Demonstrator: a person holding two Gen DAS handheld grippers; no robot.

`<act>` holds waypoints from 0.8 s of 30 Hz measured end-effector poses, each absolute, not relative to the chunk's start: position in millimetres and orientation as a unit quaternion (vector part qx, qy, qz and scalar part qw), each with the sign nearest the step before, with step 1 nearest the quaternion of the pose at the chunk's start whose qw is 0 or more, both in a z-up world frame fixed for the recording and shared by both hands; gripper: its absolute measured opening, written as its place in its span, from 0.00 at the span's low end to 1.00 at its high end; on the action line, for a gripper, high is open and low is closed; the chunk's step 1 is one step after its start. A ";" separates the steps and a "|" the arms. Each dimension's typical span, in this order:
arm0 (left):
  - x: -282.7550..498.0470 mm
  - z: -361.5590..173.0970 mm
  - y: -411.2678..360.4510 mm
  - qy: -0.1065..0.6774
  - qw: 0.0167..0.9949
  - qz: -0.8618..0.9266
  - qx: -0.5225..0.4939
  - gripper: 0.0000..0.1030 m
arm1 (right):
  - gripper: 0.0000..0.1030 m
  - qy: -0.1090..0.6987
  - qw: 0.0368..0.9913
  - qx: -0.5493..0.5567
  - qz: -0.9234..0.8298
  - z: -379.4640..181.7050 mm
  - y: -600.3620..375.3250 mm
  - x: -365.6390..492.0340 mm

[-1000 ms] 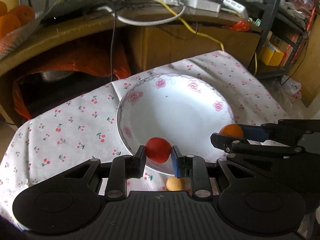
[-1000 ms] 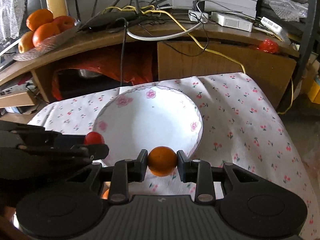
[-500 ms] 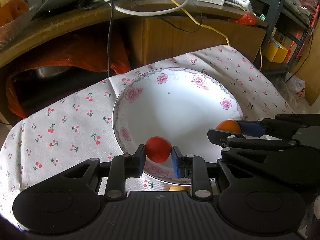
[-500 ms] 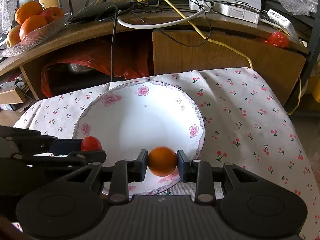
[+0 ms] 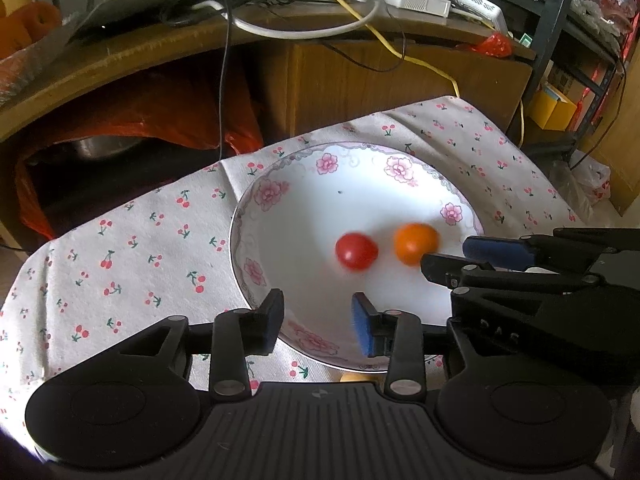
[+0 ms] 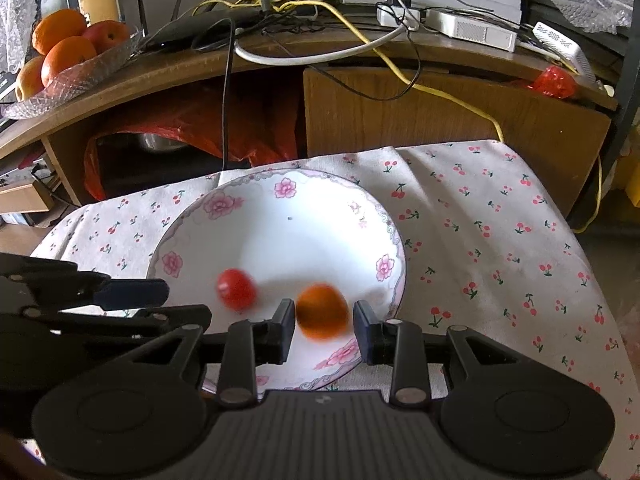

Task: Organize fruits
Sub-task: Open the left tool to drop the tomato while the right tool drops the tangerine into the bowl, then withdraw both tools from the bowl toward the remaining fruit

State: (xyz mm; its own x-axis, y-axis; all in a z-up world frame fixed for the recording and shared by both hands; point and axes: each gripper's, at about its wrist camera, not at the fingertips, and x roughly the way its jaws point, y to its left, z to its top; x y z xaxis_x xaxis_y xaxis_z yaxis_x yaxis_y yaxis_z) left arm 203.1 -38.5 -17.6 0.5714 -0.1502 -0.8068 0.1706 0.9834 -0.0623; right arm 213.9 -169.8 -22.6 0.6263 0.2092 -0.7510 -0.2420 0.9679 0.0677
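We see left gripper spread, jaws just been opening, nothing between them; red tomato lies free in white flowered plate, blurred. Orange fruit just beside it in plate. In right wrist view, right gripper has fruit between its fingers, gap on right side, blurred; we cannot tell if still pinched. Plate rests on cherry-print cloth
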 end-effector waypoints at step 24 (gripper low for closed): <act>195.0 -5.3 -34.8 0.444 0.892 -0.087 0.017 0.60 | 0.35 0.402 0.908 -0.010 0.118 -10.1 -177.1 204.1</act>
State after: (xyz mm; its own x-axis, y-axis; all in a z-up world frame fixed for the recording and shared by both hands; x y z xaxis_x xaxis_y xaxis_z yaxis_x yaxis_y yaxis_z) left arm 195.0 -34.8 -5.3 0.5906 -0.1400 -0.7947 0.1706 0.9842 -0.0466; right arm 204.1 -177.1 -10.1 0.6495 0.2060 -0.7320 -0.2217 0.9721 0.0768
